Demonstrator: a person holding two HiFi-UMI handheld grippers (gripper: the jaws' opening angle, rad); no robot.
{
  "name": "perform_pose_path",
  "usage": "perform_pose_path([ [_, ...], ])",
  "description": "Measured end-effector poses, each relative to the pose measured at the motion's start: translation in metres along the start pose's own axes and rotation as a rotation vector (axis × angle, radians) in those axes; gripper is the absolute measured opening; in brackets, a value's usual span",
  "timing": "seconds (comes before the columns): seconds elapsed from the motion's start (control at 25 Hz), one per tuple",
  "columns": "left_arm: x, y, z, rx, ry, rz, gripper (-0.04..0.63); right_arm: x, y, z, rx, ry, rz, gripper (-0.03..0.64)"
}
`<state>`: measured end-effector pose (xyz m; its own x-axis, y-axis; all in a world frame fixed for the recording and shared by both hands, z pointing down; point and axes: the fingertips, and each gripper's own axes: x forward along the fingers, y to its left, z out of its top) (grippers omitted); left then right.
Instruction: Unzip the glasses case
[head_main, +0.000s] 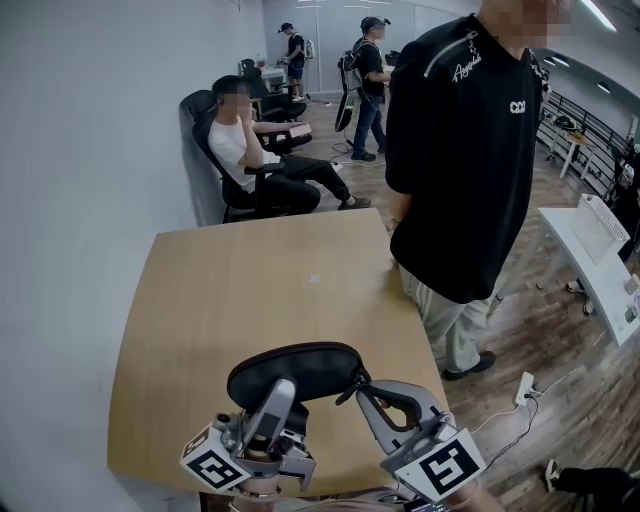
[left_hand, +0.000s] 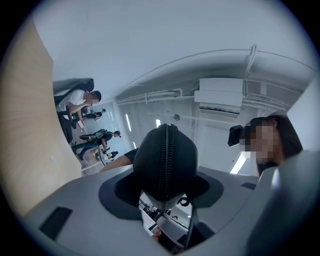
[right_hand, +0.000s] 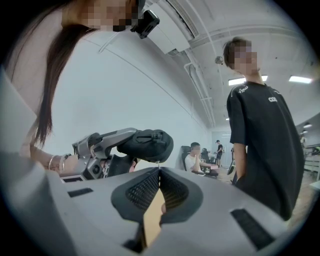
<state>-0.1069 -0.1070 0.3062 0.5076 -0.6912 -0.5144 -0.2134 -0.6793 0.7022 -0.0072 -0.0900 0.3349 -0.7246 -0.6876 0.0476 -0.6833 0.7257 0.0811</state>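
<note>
The glasses case (head_main: 295, 368), black and oval, sits low in the middle of the head view, held up over the near edge of the table (head_main: 250, 290) rather than lying on it. The left tool (head_main: 277, 398) comes up from the bottom of the frame and is clenched across the case's left half. In the left gripper view the case fills the gap between the jaws, and its zipper (left_hand: 166, 159) runs straight up the middle toward the camera. The right tool (head_main: 366, 392) sits just beside the case's right end, at the lower right. Its jaws are pressed together, and a thin dark zipper pull (head_main: 352, 388) runs from the case to their tips. In the right gripper view the case hangs just above the closed tips. The rest of the tabletop is bare wood. At the table's upper right corner a standing person in a black shirt (head_main: 460, 150) is close against the edge. Further back at the upper left, a seated person in a white shirt (head_main: 245, 140) is in a dark chair (head_main: 200, 130) by the wall. A white power strip (head_main: 524, 387) lies on the wood floor (head_main: 520, 320) at the right.
</note>
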Motion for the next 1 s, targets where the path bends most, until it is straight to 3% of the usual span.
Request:
perform_pose_path([
  [1.0,0.002,-0.004,-0.008,0.024,0.133,0.01,0.232,-0.008,-0.012,0.002,-0.025,-0.005,-0.049,0.017],
])
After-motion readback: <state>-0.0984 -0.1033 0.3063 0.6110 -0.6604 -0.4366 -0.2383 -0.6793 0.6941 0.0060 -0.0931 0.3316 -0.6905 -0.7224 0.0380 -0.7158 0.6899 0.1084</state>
